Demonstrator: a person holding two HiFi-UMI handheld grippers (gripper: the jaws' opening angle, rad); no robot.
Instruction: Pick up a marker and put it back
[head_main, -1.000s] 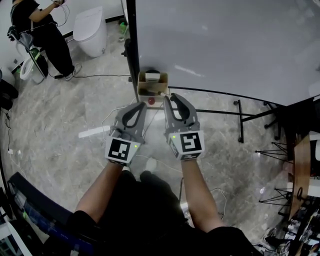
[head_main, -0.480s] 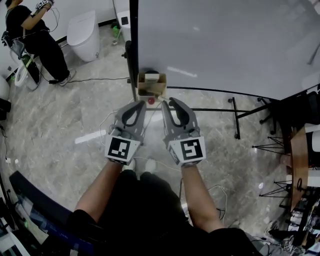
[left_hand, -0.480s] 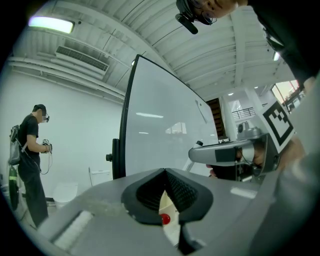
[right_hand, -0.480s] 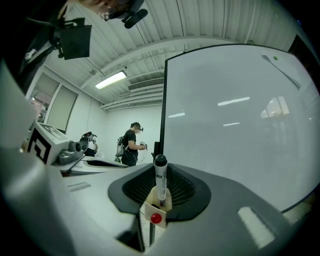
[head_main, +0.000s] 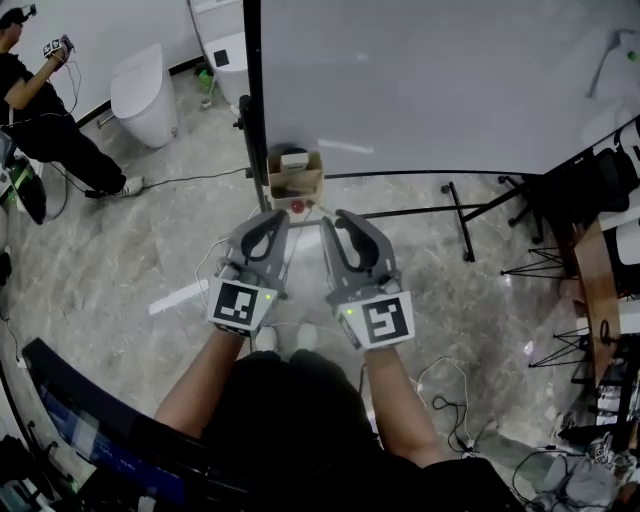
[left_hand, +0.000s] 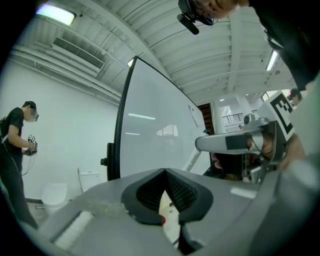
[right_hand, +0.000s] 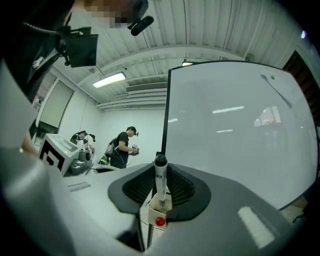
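Before one whiteboard, right gripper clamped on one marker, left gripper closed, empty

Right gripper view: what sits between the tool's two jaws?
A white marker with a black cap, clamped upright by the right tool; that view shows it plainly.

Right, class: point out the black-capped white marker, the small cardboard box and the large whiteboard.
black-capped white marker (right_hand: 160, 182): right gripper view, on its white barrel.
small cardboard box (head_main: 296, 186): head view, on its front wall.
large whiteboard (head_main: 430, 80): head view, on its bare surface.
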